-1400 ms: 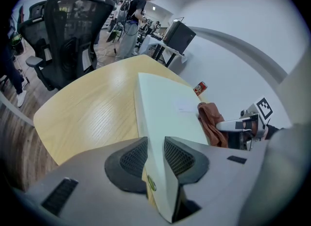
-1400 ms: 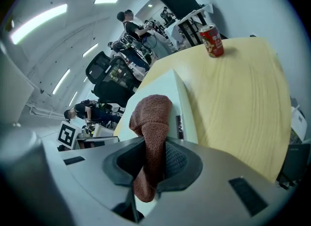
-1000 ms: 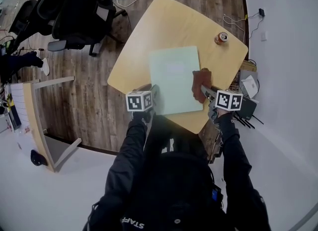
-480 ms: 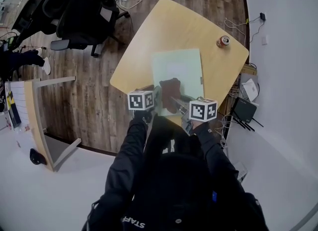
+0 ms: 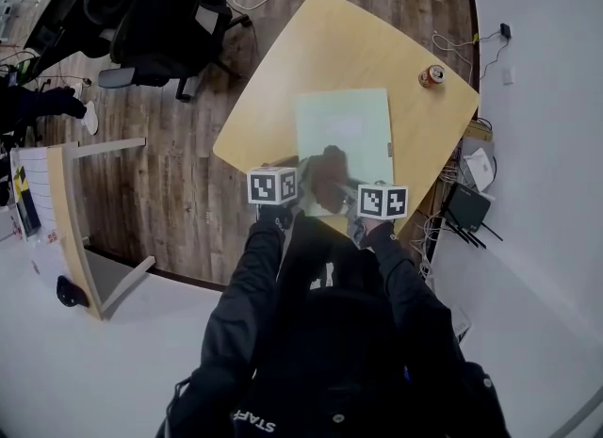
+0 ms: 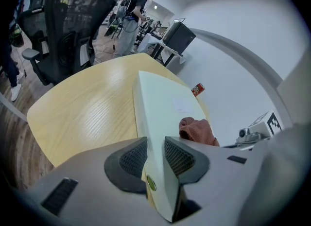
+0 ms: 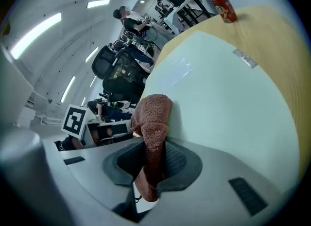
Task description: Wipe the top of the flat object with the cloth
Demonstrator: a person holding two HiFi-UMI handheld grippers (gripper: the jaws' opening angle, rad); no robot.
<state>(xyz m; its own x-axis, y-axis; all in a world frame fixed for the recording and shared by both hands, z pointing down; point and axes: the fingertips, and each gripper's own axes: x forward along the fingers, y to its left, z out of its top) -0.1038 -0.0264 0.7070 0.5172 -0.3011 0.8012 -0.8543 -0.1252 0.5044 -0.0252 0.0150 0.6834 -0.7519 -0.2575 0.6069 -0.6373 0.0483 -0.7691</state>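
Office chair (image 5: pixel 155 17): standing far left on wood floor (image 5: pixel 179 158), apart fr table.
Table (image 5: pixel 330 45): light wood top, carrying flat obj, cloth and can.
L gripper (image 6: pixel 155 148): jaws pinching near-left edge of flat obj, one pad pressing each face.
Flat obj (image 5: pixel 344 130): pale green, thin, lying mid-table w/ long side running away fr person; near end reaching toward table's near edge.
Cloth (image 5: pixel 325 174): brown, bunched, sitting on near part of flat obj's top and touching it, betw. the two grippers.
R gripper (image 7: pixel 154 158): jaws squeezing the cloth; one end hanging below the pads, rest lying on flat obj.
Can (image 5: pixel 431 75): red, standing upright nr table's far-right corner, well apart fr flat obj.
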